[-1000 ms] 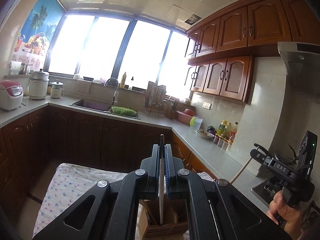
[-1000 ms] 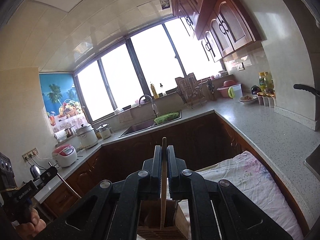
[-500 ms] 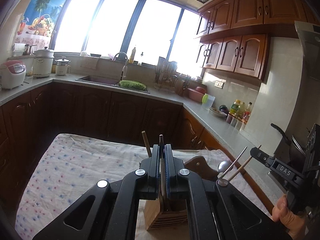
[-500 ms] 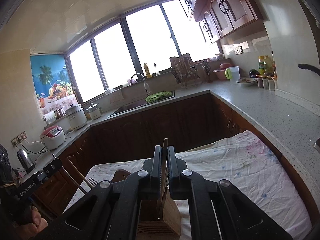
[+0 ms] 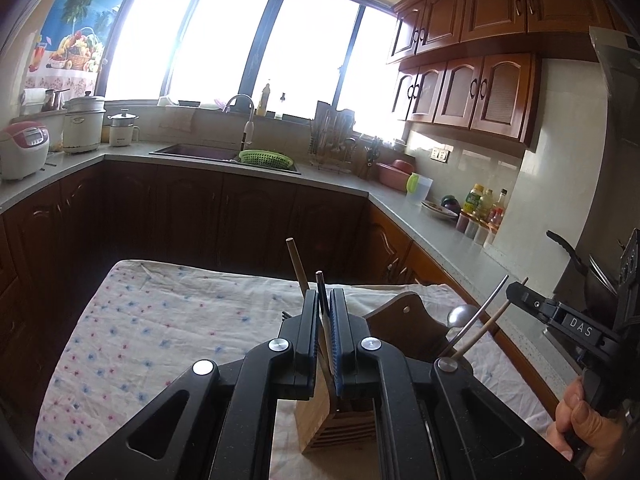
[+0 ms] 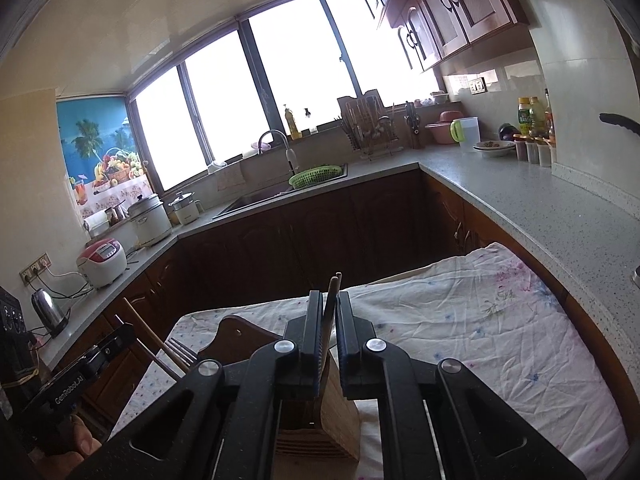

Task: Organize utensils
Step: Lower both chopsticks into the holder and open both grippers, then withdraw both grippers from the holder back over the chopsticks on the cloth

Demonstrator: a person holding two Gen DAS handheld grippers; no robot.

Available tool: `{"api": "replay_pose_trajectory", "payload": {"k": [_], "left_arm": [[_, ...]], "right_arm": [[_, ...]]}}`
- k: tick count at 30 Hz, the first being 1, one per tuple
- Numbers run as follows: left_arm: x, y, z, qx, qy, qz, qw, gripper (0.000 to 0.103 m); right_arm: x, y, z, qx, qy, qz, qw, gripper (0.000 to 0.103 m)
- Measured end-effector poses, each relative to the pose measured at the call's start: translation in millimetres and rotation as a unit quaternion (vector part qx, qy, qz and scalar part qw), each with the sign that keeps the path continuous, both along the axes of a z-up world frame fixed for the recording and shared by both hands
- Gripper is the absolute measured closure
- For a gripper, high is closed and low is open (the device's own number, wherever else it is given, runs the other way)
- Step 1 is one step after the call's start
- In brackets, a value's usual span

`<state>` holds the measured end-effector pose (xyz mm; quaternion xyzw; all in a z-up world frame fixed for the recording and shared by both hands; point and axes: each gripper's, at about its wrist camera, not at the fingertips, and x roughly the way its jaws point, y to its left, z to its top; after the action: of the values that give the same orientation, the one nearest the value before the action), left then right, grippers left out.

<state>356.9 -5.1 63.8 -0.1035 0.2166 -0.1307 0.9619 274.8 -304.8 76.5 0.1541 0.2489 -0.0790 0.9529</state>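
Both grippers stand over the wooden holder (image 5: 320, 416) on the table. The left gripper (image 5: 325, 334) is clamped on a dark chopstick (image 5: 320, 292). The right gripper (image 6: 329, 336) has just been opening – its wooden chopstick (image 6: 332, 296) is loose between the jaws and may tip outside the slot.

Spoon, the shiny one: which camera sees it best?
The left wrist view: the spoon shows its round bowl beside the brown wooden board. The right wrist view shows no spoon, only a fork.
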Motion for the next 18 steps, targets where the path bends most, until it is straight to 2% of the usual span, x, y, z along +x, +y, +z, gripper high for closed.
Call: {"api": "replay_pose_trajectory", "payload": {"k": [1,2,3,4,5,6,8,10,18], "left_arm": [[-3.5,3.8,0.4,-0.006,0.002,-0.002,1.0000,0.093],[-7.4,6.6,0.3,-0.012,0.003,-0.003,0.9999,0.077],[-14.4,11.8,0.2,-0.015,0.003,0.001,0.9999,0.066],[-22.5,16.2,0.4,-0.017,-0.001,0.006,0.9998,0.044],[-29.4,20.1,1.2,-0.019,-0.006,0.012,0.9997,0.035],[-36.1,24.3,1.4,-0.022,-0.008,0.017,0.9996,0.033],[-50.3,31.5,-4.0,-0.029,-0.001,0.024,0.9993,0.026],[-64.6,38.5,-7.9,-0.037,0.010,0.028,0.9989,0.024],[-129.7,56.4,-22.1,-0.041,0.043,0.048,0.9971,0.022]], "right_arm": [[-0.2,-0.6,0.6,0.003,0.001,0.001,1.000,0.091],[-1.1,-1.2,1.5,0.006,0.003,0.001,1.000,0.089],[-3.3,-1.9,2.2,0.011,0.001,0.002,1.000,0.076],[-6.9,-2.9,3.3,0.015,-0.003,0.001,1.000,0.053],[-12.0,-3.7,5.0,0.020,-0.010,0.000,1.000,0.043],[-17.7,-4.5,6.8,0.023,-0.017,-0.002,1.000,0.032],[-29.3,-5.4,11.1,0.024,-0.028,-0.004,0.999,0.025],[-44.0,-5.6,13.5,0.025,-0.038,-0.007,0.999,0.010],[-106.2,-1.1,3.8,0.034,-0.032,-0.018,0.999,0.009]]}}
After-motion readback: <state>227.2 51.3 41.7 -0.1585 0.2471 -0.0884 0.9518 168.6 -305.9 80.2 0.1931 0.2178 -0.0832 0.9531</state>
